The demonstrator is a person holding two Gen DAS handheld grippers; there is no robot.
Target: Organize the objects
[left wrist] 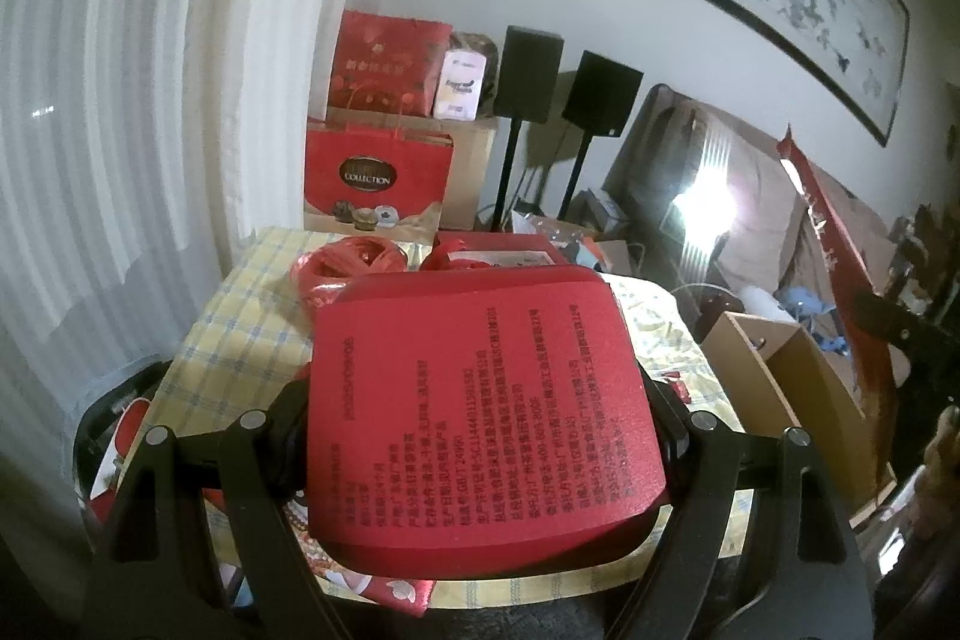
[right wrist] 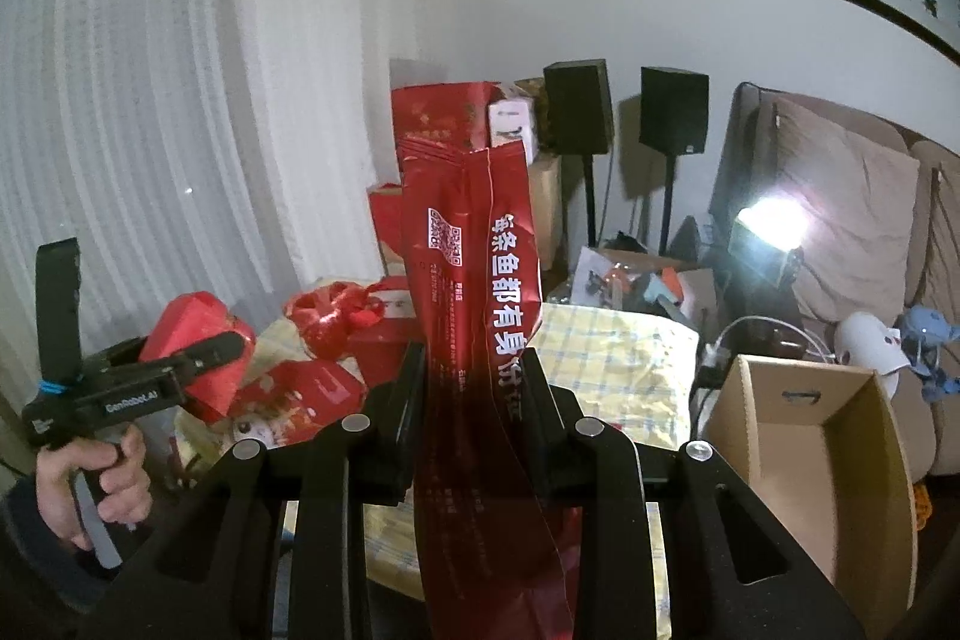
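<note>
**Both grippers hold red packages above the desk**

The left gripper (left wrist: 480, 436) is closed on a red box (left wrist: 480, 412), its two fingers pressing the left and right sides. In the left wrist view the box fills the lower middle of the frame. Its broad printed face is turned to the camera, and its long axis runs away from the camera, toward the upper part of the frame. The lines of black text run along this axis.

The right gripper (right wrist: 474, 382) is closed on a red bag (right wrist: 474, 256). The bag is long and flat and stands nearly upright in the middle of the right wrist frame. Its long axis is vertical and the top leans a little to the left. White characters run down its face, beside a QR code.

Both packages are above the desk (right wrist: 612, 358), which has a yellow checked cloth. An open carton (right wrist: 840, 460) is at the lower right of that frame.
</note>
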